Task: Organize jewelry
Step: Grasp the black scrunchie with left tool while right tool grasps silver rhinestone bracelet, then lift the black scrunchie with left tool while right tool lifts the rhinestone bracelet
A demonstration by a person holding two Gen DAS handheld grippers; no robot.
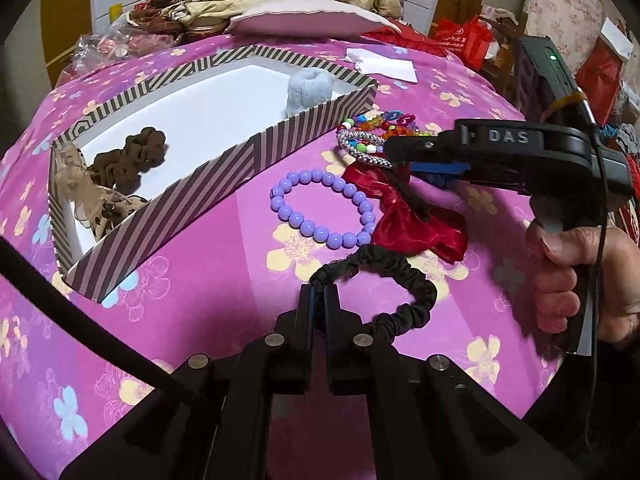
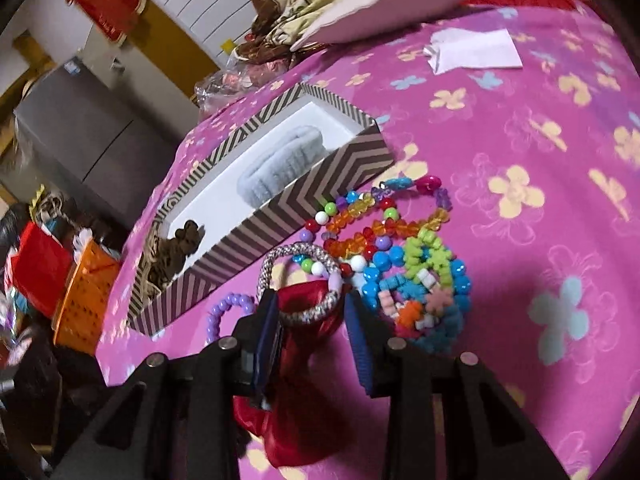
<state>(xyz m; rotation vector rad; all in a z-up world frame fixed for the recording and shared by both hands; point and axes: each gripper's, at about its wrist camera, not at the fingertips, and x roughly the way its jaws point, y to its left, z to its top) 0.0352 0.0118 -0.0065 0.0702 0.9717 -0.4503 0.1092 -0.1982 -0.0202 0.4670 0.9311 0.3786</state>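
Observation:
A striped box (image 1: 208, 184) lies on the pink floral cloth, holding a brown scrunchie (image 1: 132, 158), a beige patterned scrunchie (image 1: 94, 200) and a pale blue one (image 1: 308, 94). To its right lie a purple bead bracelet (image 1: 324, 208), a red satin bow (image 1: 416, 220), a silver woven band (image 1: 360, 152) and coloured bead bracelets (image 1: 384, 124). My left gripper (image 1: 319, 300) is shut on a black scrunchie (image 1: 384, 276). My right gripper (image 2: 310, 312) is open, its fingers straddling the silver band (image 2: 304, 312) and the red bow (image 2: 304, 360). The box also shows in the right wrist view (image 2: 256, 220).
White paper (image 1: 384, 66) and a white plate-like lid (image 1: 304, 20) lie at the far side of the cloth, with fabric and red bags behind. An orange basket (image 2: 84, 296) stands left of the table edge. More bright bead bracelets (image 2: 420, 288) lie right of my right gripper.

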